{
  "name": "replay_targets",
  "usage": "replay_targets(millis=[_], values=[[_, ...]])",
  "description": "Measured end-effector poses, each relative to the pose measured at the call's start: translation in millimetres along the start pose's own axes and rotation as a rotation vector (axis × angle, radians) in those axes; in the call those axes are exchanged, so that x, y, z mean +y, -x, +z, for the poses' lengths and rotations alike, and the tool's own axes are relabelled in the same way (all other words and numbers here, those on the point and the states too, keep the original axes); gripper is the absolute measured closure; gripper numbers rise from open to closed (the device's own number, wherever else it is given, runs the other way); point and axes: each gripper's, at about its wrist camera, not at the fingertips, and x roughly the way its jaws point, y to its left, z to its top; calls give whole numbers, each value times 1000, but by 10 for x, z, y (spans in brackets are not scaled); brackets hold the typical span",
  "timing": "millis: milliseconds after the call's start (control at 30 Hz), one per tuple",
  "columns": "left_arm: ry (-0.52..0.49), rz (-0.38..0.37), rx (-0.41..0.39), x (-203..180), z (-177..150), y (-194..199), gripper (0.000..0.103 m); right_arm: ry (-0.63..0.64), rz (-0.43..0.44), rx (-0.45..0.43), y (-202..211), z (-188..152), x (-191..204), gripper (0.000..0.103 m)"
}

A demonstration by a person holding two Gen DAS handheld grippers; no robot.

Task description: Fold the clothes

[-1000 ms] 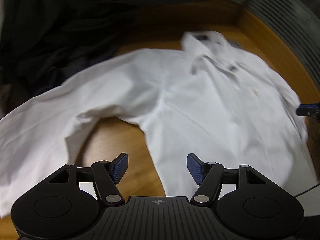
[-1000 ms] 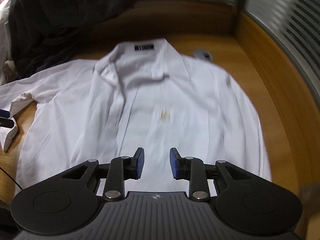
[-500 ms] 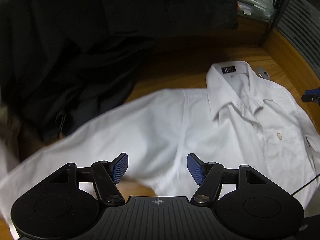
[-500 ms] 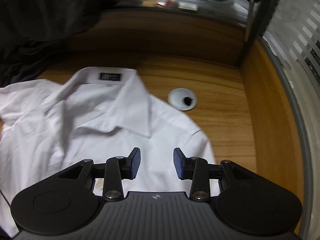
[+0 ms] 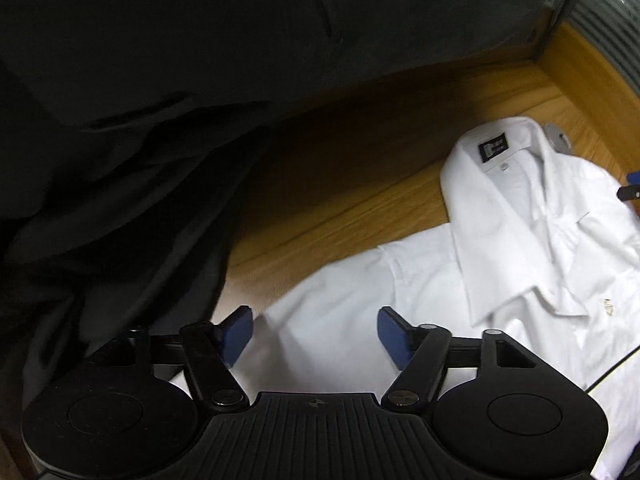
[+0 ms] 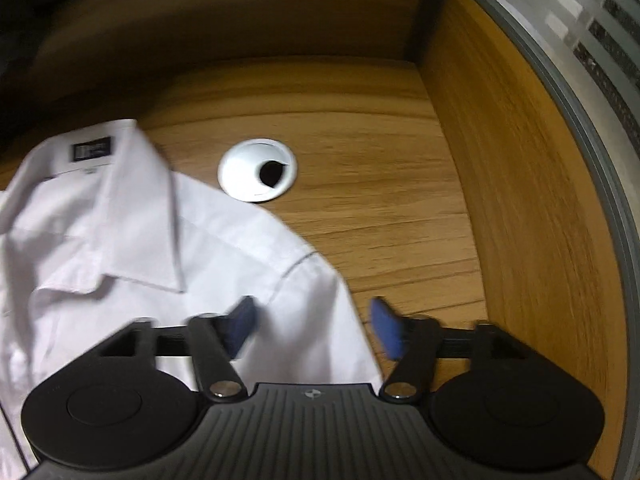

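Wooden desk (image 6: 392, 216), walled at back and right; dark clothes (image 5: 120, 160) heaped at left.

Left gripper (image 5: 316, 330): fingers spread wide, nothing between them, poised over the left shoulder and upper sleeve of the white shirt (image 5: 520, 260).

Right gripper (image 6: 312, 324): fingers also apart and empty, straddling the shirt's right shoulder edge; view blurred, so contact with the cloth cannot be told.

Shirt lies face up, collar (image 6: 116, 216) toward the back wall, label showing, near the white cable hole (image 6: 258, 170).

Judgement: both grippers sit at the shoulders, ready for a paired pinch. To do it well, bite at matching points on each shoulder seam, take one layer cleanly, keep the tension even and the collar centred.
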Motion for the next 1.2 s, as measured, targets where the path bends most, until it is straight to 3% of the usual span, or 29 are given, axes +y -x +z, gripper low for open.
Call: replay_targets(millis=[200,233,300,367,400,433,467,567,700,833,1067,1200], values=[[-35,-25,20,16,50,-171,32,-30,24,48,-245,82,-58,25],[-43,-26,21,-2,33,-184,38,-28,29,50,-264,90,-50,25],[-59,-28,24,-37,-1,-210,62,-28,41,54,-293,100,-32,26],[-66,-6,17,-64,-53,-195,93,-34,52,62,-318,113,-11,36],[-67,14,10,-75,-85,-174,98,-36,56,63,-320,115,3,39],[-67,33,3,-86,-118,-152,99,-31,60,60,-307,111,28,49],[-65,52,-3,-92,-148,-129,100,-22,65,56,-289,103,59,68],[-22,85,-10,-26,-213,-40,101,9,49,30,-194,69,164,87],[36,131,-18,62,-300,79,101,49,-9,-42,15,50,230,90],[93,175,-26,150,-386,197,101,70,-5,-87,88,112,258,90],[193,251,-40,304,-536,399,101,153,-48,-74,-166,227,483,90],[223,222,-26,382,-583,363,100,156,-57,-55,-271,250,492,89]])
